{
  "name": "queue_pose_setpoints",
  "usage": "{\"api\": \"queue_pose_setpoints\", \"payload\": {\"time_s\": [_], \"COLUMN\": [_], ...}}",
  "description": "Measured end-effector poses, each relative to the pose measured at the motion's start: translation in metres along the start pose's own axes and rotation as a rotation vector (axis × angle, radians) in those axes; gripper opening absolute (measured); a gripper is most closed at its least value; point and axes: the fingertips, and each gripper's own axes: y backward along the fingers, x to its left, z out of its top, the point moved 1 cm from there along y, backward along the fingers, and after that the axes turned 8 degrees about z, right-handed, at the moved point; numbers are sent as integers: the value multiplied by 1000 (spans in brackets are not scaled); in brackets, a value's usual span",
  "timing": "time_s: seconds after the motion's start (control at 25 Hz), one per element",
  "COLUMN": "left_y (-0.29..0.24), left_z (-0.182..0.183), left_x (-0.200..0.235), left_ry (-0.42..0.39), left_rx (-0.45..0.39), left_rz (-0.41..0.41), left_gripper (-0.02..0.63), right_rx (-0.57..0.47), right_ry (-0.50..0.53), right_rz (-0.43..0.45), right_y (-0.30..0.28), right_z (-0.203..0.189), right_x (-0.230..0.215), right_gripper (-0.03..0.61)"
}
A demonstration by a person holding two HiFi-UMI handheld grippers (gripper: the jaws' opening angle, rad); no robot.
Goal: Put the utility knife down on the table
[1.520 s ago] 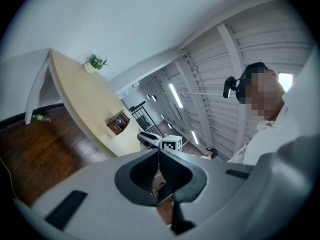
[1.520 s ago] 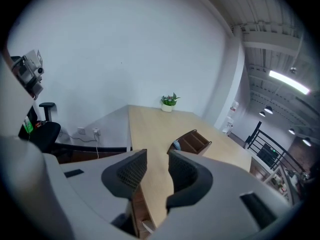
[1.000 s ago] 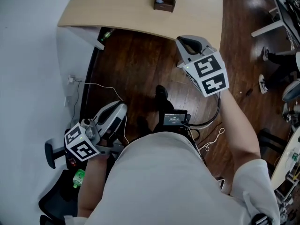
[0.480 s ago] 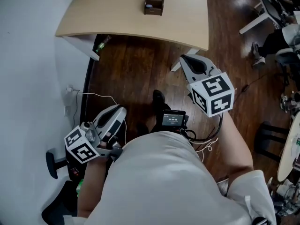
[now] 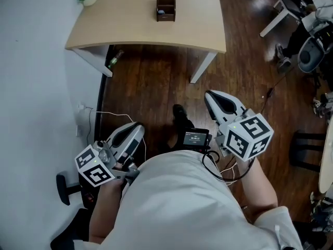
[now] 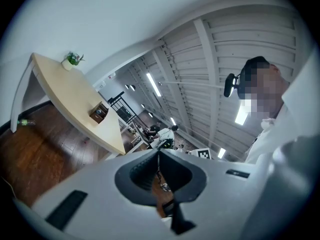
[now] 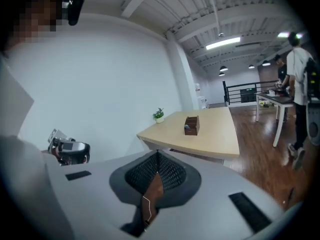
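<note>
While table [image 5: 135, 27] sits well ahead, left tongs [image 5: 136, 129], right tongs [image 5: 212, 97] clenched empty; knife undiscernible.

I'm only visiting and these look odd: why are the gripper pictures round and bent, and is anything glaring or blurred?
Left gripper view: a wide-angle lens leaves black corners and bows the table edge; the ceiling light burns out white; the mosaic patch was laid on afterwards. Right gripper view: the same round bending, otherwise sharp. Head view: straight lines, even light, faint sheen on the floor.
</note>
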Motion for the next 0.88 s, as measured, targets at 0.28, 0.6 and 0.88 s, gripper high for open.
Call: {"api": "queue_pose_setpoints", "payload": {"time_s": [0.28,0.6,0.88], "left_y": [21,6,-31], "left_z": [-16,-43,-75], "left_x": [-23,-48,-85], "left_ry": [2,-2,23], "left_rx": [32,83,138], "left_rz": [-38,-68,-82], "left_gripper": [3,3,3], "right_rx": [-79,-69,-47], "right_ry": [-85,-129,-112], "right_rz": [-28,-23,-36], "right_y": [41,79,129], "right_z": [-9,-22,-27], "right_x": [31,31,13], "right_gripper": [-2,-2,-2]}}
